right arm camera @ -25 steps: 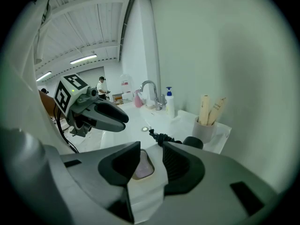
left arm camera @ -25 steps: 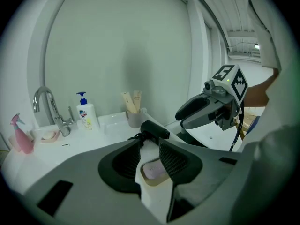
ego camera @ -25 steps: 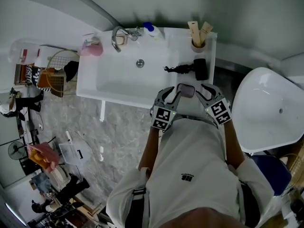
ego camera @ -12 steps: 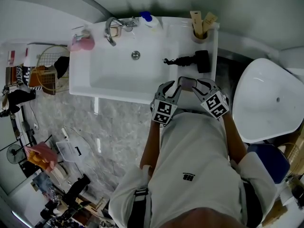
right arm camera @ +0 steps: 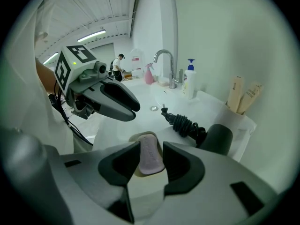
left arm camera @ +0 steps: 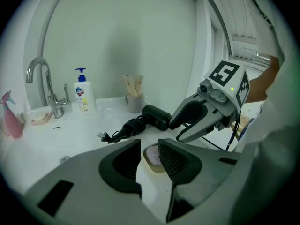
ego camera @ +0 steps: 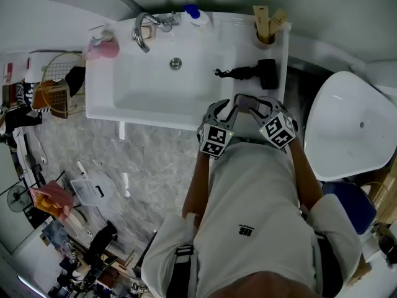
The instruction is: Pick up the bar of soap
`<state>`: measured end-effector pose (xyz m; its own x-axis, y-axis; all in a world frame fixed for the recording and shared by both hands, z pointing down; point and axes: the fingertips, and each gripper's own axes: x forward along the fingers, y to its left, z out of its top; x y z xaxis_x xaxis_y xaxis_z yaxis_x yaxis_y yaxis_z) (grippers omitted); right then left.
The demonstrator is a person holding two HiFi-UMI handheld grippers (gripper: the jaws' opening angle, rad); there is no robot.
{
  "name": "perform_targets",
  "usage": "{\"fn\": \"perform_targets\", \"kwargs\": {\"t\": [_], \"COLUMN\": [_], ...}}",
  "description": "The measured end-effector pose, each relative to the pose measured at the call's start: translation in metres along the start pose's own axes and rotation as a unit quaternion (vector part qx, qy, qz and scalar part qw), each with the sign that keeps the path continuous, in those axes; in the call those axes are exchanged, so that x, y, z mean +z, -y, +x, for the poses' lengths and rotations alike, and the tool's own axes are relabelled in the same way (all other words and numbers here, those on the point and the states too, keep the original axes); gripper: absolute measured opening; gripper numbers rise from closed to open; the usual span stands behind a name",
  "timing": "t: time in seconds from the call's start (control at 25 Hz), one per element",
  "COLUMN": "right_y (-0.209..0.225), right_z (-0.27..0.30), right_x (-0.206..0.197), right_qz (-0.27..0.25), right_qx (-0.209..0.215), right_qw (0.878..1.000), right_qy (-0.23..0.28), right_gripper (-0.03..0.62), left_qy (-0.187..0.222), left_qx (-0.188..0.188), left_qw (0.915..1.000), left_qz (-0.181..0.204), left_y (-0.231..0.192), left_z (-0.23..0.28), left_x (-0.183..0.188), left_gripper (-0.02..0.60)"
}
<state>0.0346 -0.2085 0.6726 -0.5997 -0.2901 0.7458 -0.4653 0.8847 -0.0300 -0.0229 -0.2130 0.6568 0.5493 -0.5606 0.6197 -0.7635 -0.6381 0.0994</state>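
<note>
A pale pink bar of soap (ego camera: 244, 103) lies in a beige dish (right arm camera: 135, 138) on the white counter right of the basin. My right gripper (ego camera: 255, 106) hovers open just over it; in the right gripper view the soap (right arm camera: 150, 156) fills the gap between the jaws of that gripper (right arm camera: 151, 146). The left gripper view shows the right gripper (left arm camera: 174, 131) a little above the soap (left arm camera: 152, 154), its jaws apart and empty. My left gripper (ego camera: 224, 109) is open on the soap's left side, and the soap shows beyond its own jaws (left arm camera: 150, 144).
A black hair dryer (ego camera: 267, 73) with a coiled cord (ego camera: 232, 90) lies just behind the dish. Further back stand a cup of wooden sticks (ego camera: 265, 36), a pump bottle (ego camera: 197, 17), the faucet (ego camera: 141, 33) and a pink spray bottle (ego camera: 99, 47). A toilet (ego camera: 353, 129) is at the right.
My right gripper has closed in on the soap from the right. The soap has stayed in its dish and the left gripper keeps its place beside it.
</note>
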Motion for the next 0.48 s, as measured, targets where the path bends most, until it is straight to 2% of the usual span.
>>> {"fn": "perform_targets", "kwargs": {"t": [0.48], "right_y": [-0.008], "right_z": [0.031], "right_x": [-0.011], "right_qz": [-0.024], "right_qx": [0.026], "right_qw": [0.998], "right_qy": [-0.045], "right_gripper": [0.177], "left_qy": [0.003], "left_qx": [0.003], "left_qw": [1.0000], "left_qz": [-0.001], "left_y": [-0.013], "left_z": [0.003], "left_x": [-0.005], "left_gripper": [0.130]}}
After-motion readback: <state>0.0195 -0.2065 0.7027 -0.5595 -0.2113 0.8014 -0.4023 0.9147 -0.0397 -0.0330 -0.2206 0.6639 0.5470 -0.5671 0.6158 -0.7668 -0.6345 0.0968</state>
